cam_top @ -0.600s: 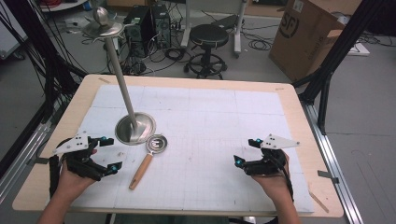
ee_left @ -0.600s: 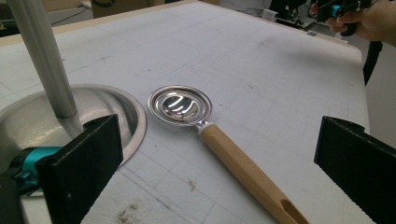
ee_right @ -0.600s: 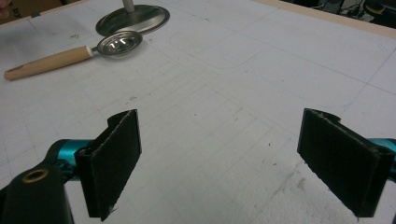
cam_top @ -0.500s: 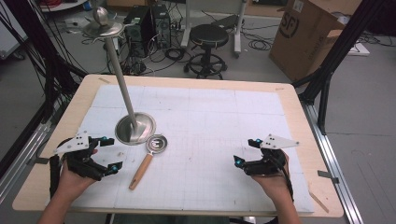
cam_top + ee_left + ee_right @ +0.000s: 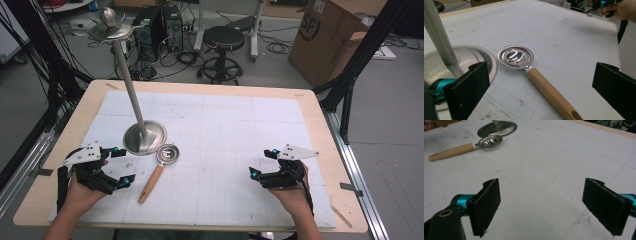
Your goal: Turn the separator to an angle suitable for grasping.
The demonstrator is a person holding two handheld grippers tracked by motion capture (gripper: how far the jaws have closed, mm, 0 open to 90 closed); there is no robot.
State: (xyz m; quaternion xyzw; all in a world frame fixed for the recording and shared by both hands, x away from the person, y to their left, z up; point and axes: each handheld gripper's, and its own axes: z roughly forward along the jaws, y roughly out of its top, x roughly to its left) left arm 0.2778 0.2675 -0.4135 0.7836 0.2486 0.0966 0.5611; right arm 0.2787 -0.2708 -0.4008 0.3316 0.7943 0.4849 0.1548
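Two hand-held grippers rest low over a white gridded mat (image 5: 225,150) that covers a wooden table (image 5: 320,125), one at each near corner. The left gripper (image 5: 121,166) sits at the near left with its jaws spread wide and nothing between them; in the left gripper view its black pads frame bare mat and the spoon. The right gripper (image 5: 264,162) sits at the near right, well apart from the left one, jaws likewise wide open and empty. Just beside the left gripper lies a small metal strainer spoon (image 5: 156,172) with a pale wooden handle, its round bowl pointing away from the person and its handle angled back toward the near edge. The bowl lies just beside the round base of a metal stand (image 5: 134,97), whose thin pole rises tilted toward the far left and carries a dish-shaped top. Beyond the table stand a black stool (image 5: 224,42) and a cardboard box (image 5: 327,35) on the floor.
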